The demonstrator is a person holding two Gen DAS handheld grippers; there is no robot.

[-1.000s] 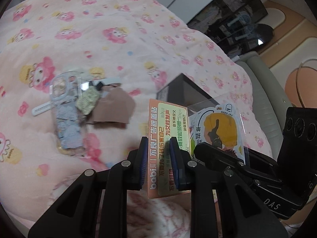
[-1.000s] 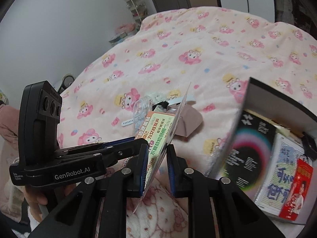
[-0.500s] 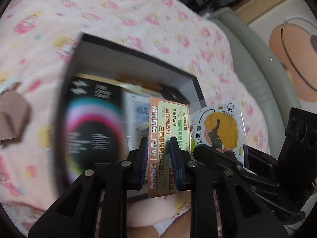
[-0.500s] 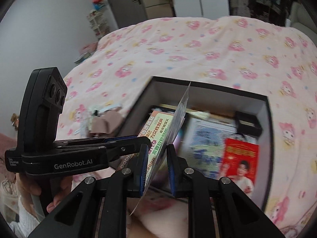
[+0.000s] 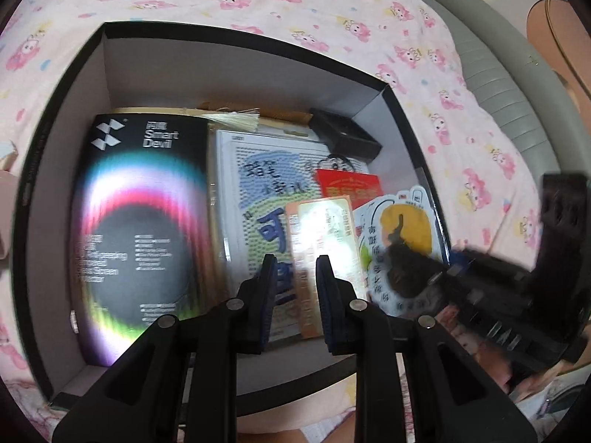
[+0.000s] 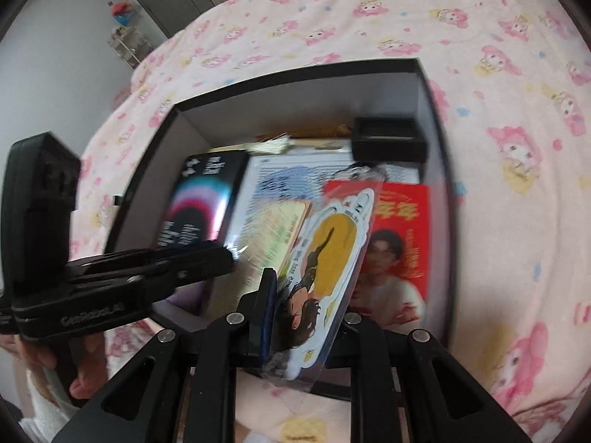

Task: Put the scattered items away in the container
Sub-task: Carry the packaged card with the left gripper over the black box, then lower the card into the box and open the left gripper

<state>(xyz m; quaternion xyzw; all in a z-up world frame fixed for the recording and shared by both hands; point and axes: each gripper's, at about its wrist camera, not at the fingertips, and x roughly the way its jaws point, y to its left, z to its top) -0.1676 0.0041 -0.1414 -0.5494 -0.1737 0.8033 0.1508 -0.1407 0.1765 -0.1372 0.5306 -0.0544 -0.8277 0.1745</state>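
Our left gripper (image 5: 295, 277) pinches the orange card (image 5: 323, 254) by its lower end, long axis running away from us. Our right gripper (image 6: 306, 295) clamps the yellow sticker pack (image 6: 325, 258), tilted rightward. Both hang over the open black box (image 5: 221, 66) on the pink blanket (image 5: 424, 37).

The left gripper (image 5: 295, 277) clamps an orange card (image 5: 325, 254) over the open black box (image 5: 236, 55). Right of it, the right gripper (image 5: 443, 262) holds a yellow sticker sheet (image 5: 406, 229).
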